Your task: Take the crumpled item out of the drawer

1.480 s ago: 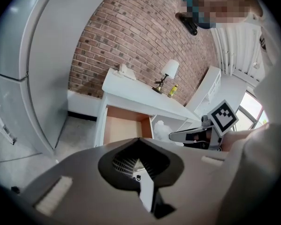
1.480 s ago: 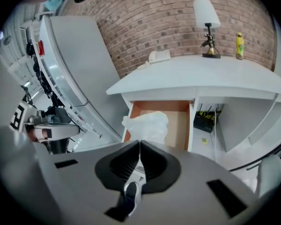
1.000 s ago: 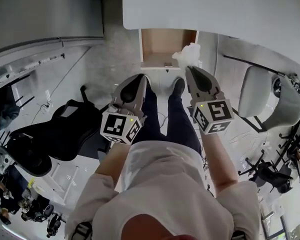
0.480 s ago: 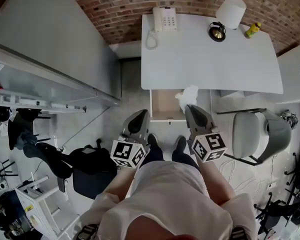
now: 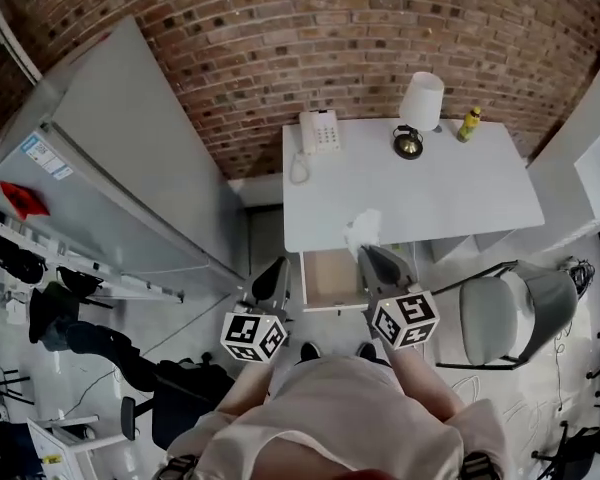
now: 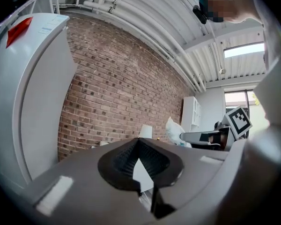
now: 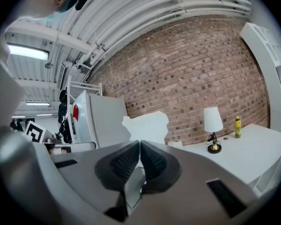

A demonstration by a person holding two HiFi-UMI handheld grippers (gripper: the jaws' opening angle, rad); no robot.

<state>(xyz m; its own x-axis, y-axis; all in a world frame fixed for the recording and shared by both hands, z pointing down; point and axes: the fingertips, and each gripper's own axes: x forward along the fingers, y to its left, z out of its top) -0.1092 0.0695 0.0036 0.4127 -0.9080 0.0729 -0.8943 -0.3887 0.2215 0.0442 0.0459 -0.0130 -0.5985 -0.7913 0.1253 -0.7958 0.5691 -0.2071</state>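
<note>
The crumpled white item [image 5: 362, 230] is out of the drawer, pinched in my right gripper [image 5: 367, 251] over the desk's front edge. In the right gripper view the item [image 7: 145, 125] sticks up past the shut jaws of my right gripper [image 7: 140, 144]. The wooden drawer [image 5: 331, 277] stands pulled open under the white desk [image 5: 450, 193], just below the grippers. My left gripper [image 5: 279, 266] hovers left of the drawer. Its jaws [image 6: 138, 142] meet at the tips with nothing held. From the left gripper view the item [image 6: 174, 127] shows off to the right.
On the desk stand a white telephone [image 5: 319, 131], a lamp [image 5: 418, 108] and a yellow bottle [image 5: 469, 123]. A grey cabinet [image 5: 110, 178] stands left, a brick wall [image 5: 330, 38] behind. A grey chair [image 5: 510, 308] sits right, a black chair [image 5: 180, 398] lower left.
The view has pulled back and up, so the whole desk and brick wall now show. Both grippers rose; the right one carried the crumpled item from the drawer front up over the desk edge.
</note>
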